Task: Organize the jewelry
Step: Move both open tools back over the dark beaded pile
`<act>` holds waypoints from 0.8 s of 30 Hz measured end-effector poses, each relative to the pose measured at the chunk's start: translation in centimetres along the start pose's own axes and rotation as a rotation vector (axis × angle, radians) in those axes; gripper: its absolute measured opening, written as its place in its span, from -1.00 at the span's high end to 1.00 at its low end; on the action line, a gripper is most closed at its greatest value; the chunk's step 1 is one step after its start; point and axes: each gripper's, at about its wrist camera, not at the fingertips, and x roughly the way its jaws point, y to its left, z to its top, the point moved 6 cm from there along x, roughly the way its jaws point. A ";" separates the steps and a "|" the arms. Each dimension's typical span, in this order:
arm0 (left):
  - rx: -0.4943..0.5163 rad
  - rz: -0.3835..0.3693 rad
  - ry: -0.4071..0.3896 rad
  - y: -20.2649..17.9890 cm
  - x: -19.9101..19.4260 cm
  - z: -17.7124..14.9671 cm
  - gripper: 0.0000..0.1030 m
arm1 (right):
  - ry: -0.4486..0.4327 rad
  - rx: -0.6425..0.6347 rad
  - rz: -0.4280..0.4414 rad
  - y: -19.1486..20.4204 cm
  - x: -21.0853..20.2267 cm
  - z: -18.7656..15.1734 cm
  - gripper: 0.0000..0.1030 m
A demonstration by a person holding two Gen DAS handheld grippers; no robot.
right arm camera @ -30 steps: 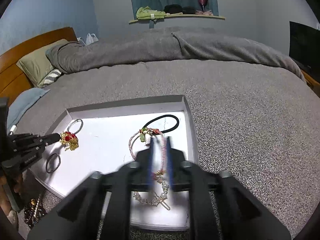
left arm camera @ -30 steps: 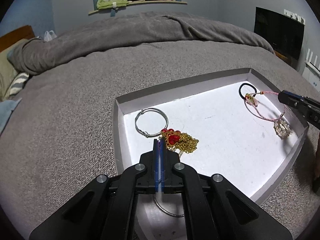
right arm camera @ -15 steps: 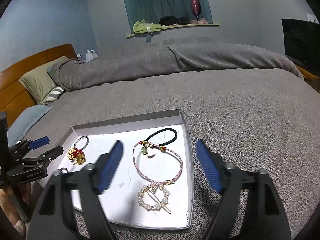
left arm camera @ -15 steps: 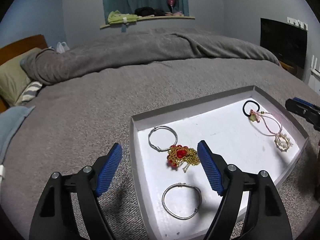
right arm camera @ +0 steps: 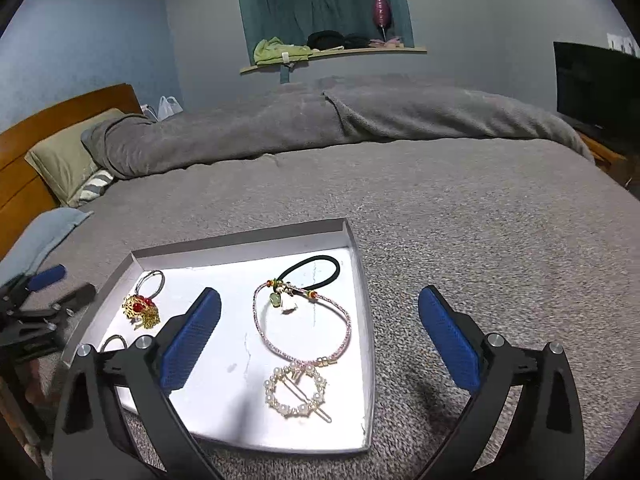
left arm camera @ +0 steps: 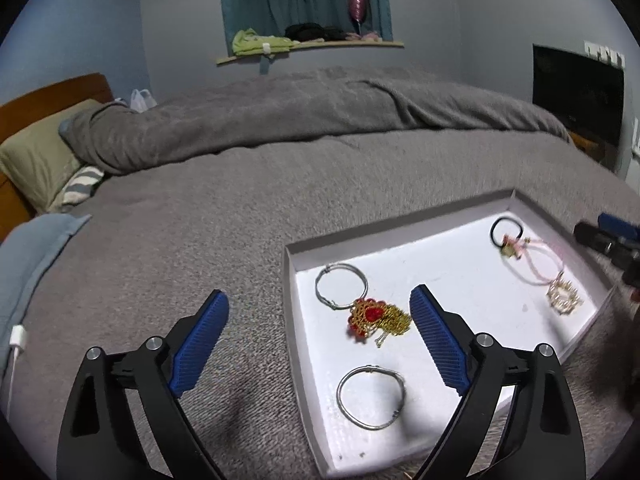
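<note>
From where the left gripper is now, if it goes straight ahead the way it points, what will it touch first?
Most likely the white tray's left wall, which runs up between the open fingers of the left gripper, with the silver ring just inside it. Depth is uncertain; it may pass above them.

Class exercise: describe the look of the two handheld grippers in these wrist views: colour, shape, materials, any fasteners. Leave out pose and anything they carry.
Both the left gripper and the right gripper look alike: matte black angular linkage arms with triangular cut-outs, joined by round silver fasteners. Each finger ends in a long blue pad with fine ribbing across its face. No cables, labels or sleeves show on either one.
</note>
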 end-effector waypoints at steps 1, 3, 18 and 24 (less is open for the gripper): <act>-0.011 -0.002 -0.006 0.0 -0.7 0.1 -0.79 | -0.004 0.001 -0.009 0.0 -0.6 0.1 -0.89; -0.024 -0.002 -0.010 0.0 -1.6 0.1 -0.80 | -0.016 0.016 -0.007 0.0 -1.9 0.1 -0.89; -0.061 0.022 0.031 0.4 -8.8 -5.4 -0.81 | -0.022 0.023 0.066 1.6 -10.5 -3.9 -0.89; -0.086 -0.019 0.059 0.4 -10.3 -8.9 -0.81 | 0.030 -0.010 0.102 3.0 -11.6 -7.3 -0.89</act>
